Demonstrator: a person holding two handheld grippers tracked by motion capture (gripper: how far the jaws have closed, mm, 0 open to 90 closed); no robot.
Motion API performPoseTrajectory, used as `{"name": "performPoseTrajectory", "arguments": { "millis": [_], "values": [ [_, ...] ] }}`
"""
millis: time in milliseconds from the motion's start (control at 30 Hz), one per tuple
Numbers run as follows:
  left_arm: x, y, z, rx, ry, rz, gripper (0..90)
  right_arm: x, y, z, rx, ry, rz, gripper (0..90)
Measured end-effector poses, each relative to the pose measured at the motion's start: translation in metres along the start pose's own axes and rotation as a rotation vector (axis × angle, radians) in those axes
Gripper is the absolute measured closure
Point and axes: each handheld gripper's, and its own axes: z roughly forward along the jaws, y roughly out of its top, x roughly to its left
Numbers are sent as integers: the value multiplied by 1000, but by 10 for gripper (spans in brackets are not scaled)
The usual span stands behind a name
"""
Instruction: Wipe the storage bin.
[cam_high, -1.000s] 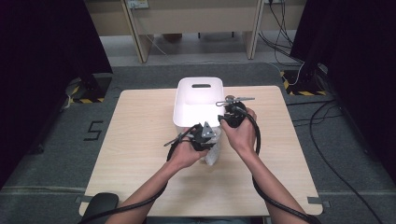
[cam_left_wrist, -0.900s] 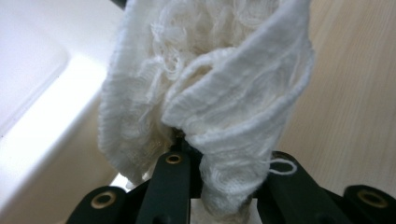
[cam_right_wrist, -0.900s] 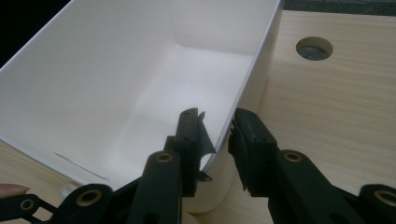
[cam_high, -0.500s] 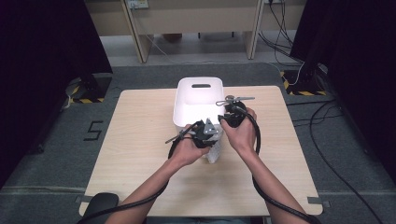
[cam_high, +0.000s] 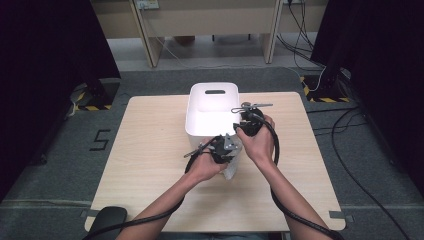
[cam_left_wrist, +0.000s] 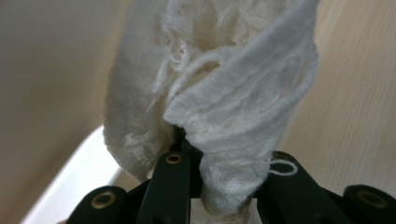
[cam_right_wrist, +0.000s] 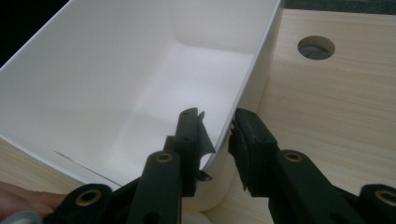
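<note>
1. Progress is judged as partway: the white cloth (cam_left_wrist: 219, 107) is already pinched between the jaws of the left gripper (cam_high: 221, 148), and the near corner wall of the white bin (cam_right_wrist: 140, 70) is straddled by the right gripper (cam_right_wrist: 217, 135), its jaws closed on the rim or very nearly so.
2. Placing the cloth into the bin is judged as left to do; the cloth is seen bunched just in front of the bin, above the table (cam_high: 150, 150).
3. The cloth is seen as thin, crumpled gauze with frayed threads.
</note>
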Motion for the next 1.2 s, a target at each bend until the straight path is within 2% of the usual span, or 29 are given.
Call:
{"name": "performPoseTrajectory", "arguments": {
  "millis": [33, 233, 467, 1200],
  "values": [
    [-1, -1, 3, -4, 0, -8, 779, 0, 0, 0, 0, 0, 0, 721],
    [-5, 1, 14, -3, 0, 7, 779, -1, 0, 1, -1, 5, -2, 721],
    [-4, 3, 14, -17, 2, 5, 779, -1, 0, 1, -2, 8, 0, 720],
    [0, 20, -18, -90, 52, 35, 779, -1, 1, 1, 5, 13, 3, 720]
  ]
}}
